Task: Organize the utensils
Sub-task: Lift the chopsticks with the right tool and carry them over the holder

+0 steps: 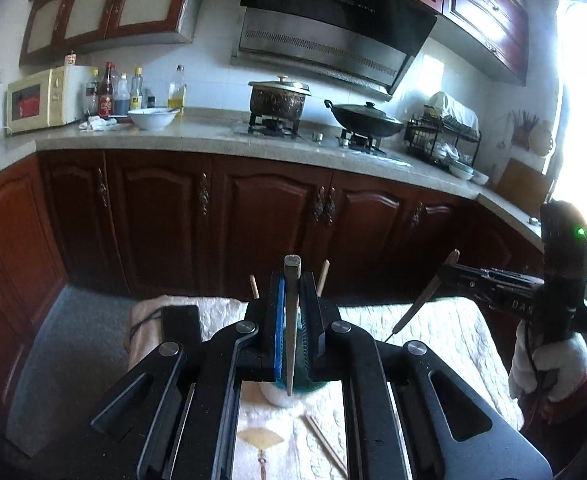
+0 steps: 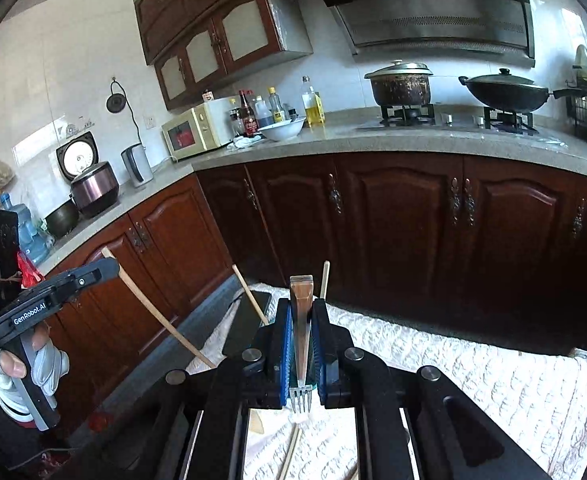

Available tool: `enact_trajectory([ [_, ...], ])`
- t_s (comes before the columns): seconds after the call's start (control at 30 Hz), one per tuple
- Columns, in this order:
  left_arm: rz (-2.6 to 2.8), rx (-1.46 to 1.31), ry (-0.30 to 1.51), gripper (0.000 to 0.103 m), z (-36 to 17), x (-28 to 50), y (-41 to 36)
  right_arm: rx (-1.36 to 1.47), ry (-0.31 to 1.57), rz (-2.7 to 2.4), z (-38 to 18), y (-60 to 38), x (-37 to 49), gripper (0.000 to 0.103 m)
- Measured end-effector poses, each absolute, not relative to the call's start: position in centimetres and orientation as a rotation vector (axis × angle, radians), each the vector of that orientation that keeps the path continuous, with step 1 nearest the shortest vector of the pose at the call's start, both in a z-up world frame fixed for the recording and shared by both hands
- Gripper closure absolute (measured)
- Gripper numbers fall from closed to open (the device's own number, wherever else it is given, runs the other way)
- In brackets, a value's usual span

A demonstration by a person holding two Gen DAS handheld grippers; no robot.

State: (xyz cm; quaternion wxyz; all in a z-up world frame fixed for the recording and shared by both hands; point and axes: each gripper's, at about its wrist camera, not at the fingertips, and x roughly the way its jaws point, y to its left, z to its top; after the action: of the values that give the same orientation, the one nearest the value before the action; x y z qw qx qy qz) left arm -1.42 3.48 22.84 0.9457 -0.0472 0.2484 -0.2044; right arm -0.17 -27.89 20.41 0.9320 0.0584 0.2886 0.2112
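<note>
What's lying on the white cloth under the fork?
Under the fork held in the right claw, a pair of wooden chopsticks lies on the quilted cloth. The claw's black frame covers whatever else is there.

Two hand-held grippers (image 1: 292,320) (image 2: 302,340), one fork (image 2: 301,344), one pot (image 2: 401,82), one wok (image 2: 505,90), one microwave (image 2: 193,132).

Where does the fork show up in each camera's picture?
Left wrist view: the fork is at the right, tilted, held by the right gripper.
Right wrist view: the fork is at bottom centre, upright between the blue pads, with its tines nearest the camera.
Shared landmark: the white bowl on the counter, left of the stove in both views.
</note>
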Motion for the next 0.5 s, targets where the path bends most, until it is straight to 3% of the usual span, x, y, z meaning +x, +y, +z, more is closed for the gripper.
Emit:
enact_trajectory([
  [0.5, -0.33, -0.054, 0.532, 0.097, 20.1, 4.1, 0.5, 0.1, 0.566, 0.366, 19.1, -24.6, 5.6, 0.094],
])
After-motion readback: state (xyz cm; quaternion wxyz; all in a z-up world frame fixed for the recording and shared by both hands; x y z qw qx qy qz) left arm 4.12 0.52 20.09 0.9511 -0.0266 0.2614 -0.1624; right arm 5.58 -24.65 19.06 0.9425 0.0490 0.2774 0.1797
